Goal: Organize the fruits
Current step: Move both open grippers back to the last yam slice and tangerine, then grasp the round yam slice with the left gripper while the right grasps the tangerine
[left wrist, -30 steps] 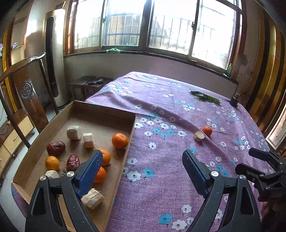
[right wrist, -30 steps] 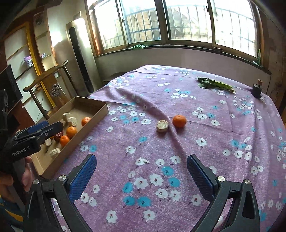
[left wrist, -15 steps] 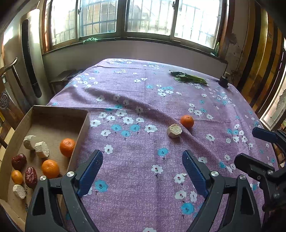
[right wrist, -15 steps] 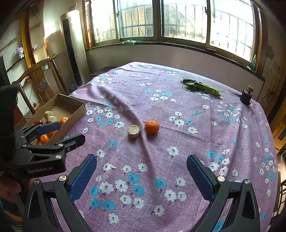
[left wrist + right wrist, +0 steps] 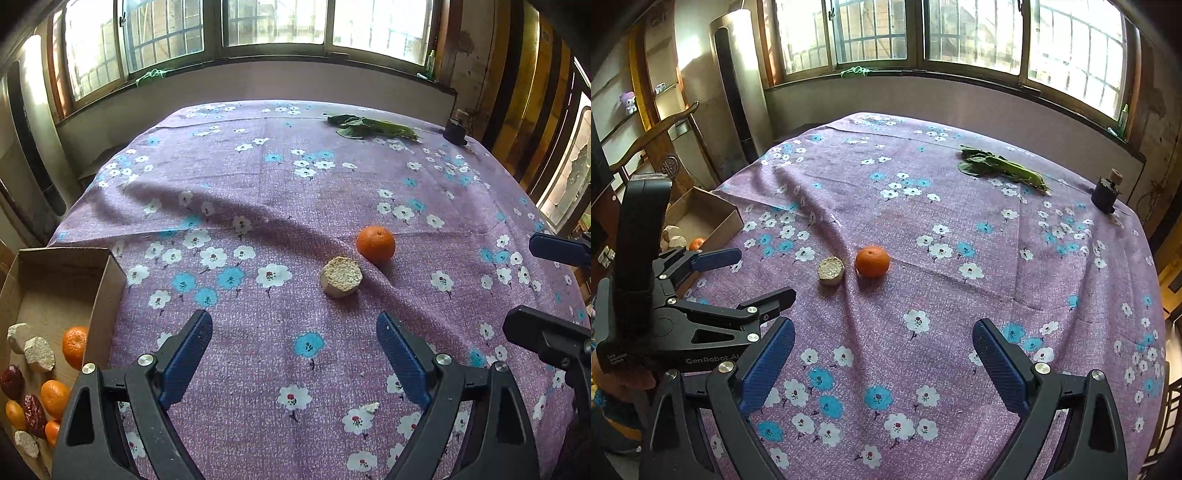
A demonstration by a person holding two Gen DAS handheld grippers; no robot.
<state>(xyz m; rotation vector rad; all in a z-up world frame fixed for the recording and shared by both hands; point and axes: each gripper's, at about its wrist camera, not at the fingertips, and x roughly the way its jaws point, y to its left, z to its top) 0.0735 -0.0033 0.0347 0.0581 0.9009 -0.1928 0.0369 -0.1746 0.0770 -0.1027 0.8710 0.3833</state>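
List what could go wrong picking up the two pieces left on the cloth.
The orange is round and sits on a wrinkled tablecloth, so a nudge could roll it. The beige chunk lies right beside it; open jaws of the left gripper might bump one while closing on the other. The right gripper works nearby, so the two could collide.

— Left gripper (image 5: pixel 293 354): how is it held?
— Jaws are spread wide; nothing is gripped.
— Right gripper (image 5: pixel 882 360)?
— Likewise spread wide, nothing gripped, held beside the left.
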